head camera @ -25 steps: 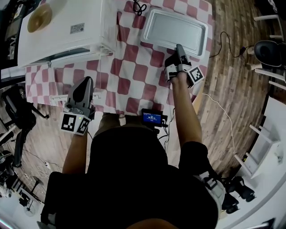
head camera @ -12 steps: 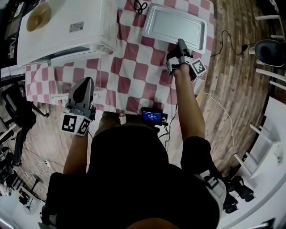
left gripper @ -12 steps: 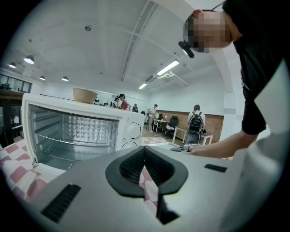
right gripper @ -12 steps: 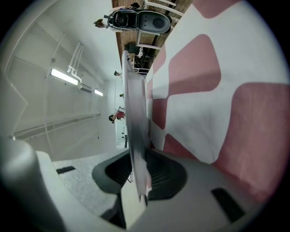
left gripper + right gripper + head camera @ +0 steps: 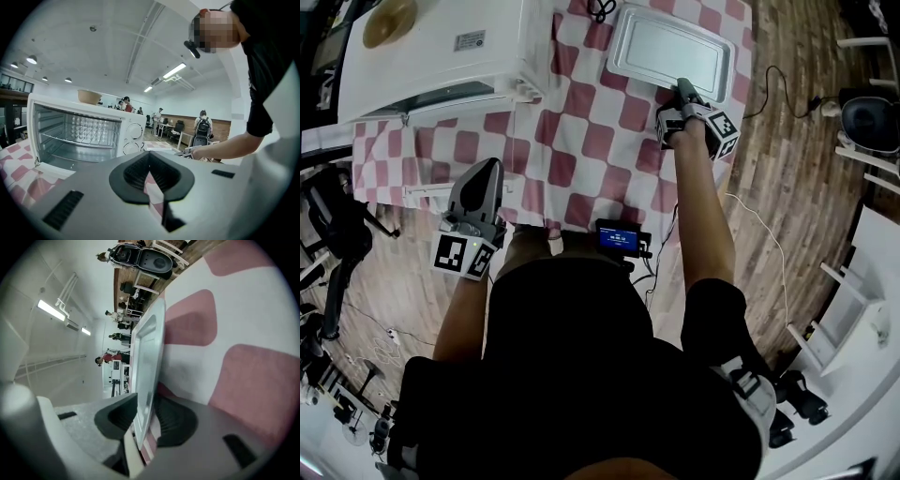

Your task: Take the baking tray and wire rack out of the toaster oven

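Note:
The silver baking tray [image 5: 670,49] lies flat on the red-and-white checked cloth, right of the white toaster oven [image 5: 441,47]. My right gripper [image 5: 684,86] is at the tray's near rim. In the right gripper view the rim [image 5: 147,348] stands between the two pads, the jaws are opening, and a thin gap shows beside the rim. My left gripper [image 5: 487,169] hangs at the table's near edge, shut and empty, facing the oven. The oven door is down, and the wire rack [image 5: 77,136] sits inside on its rails.
A tan bowl [image 5: 389,19] rests on top of the oven. A small device with a lit screen [image 5: 619,239] is clamped at the table's near edge. A black cable [image 5: 600,11] lies by the tray's far left corner. The table's right edge runs just past the tray.
My right gripper moved away from me across the cloth, and the tray slid the same way with it. My left gripper stayed where it was.

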